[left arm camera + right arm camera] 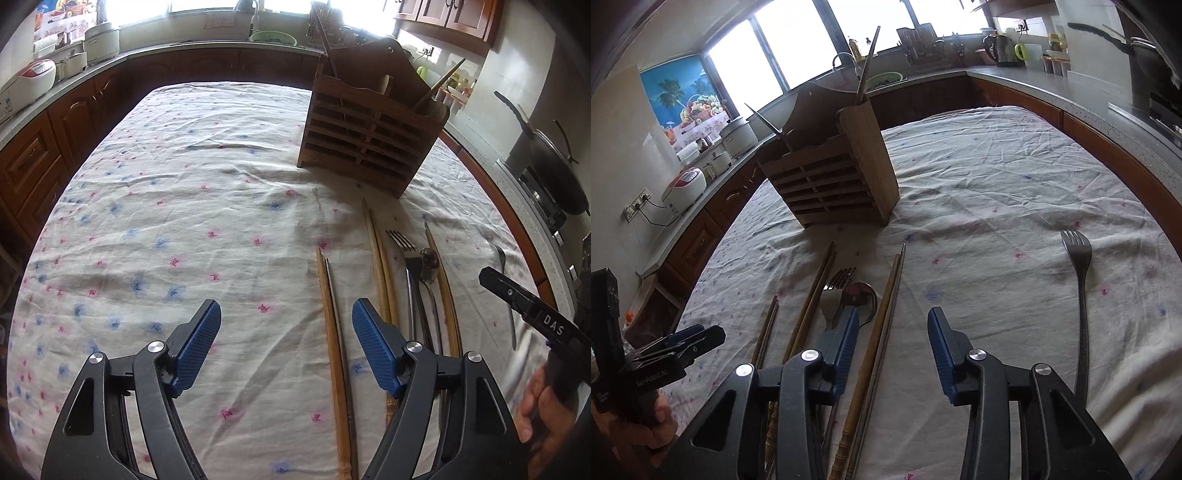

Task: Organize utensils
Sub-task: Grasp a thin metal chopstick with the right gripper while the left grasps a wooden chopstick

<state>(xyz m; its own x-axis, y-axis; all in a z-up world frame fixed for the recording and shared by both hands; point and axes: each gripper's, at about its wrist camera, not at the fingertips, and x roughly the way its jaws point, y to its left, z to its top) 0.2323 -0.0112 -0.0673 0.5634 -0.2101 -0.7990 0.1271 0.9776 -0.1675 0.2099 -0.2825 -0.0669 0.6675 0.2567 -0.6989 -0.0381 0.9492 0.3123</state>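
Both jaws stand apart and hold nothing: my left gripper point(286, 325) is wide over bare tablecloth point(166, 184), my right gripper point(893, 328) narrower, straddling a chopstick pair point(882, 325). The wooden holder point(834, 177) stands upright beyond; more chopsticks, a spoon point(862, 299) and forks lie before it, one fork point(1080, 280) well apart

— Bright in here, isn't it?
— Yes, daylight pours through the windows point(798, 44) over the sink point(273, 36).
— And the counter point(1071, 96)?
— Grey, wrapping round the room above brown wooden cabinets point(33, 162).
— That picture on the wall?
— A palm-and-fruit poster point(687, 99). A white rice cooker point(685, 186) stands under it, plugged in.
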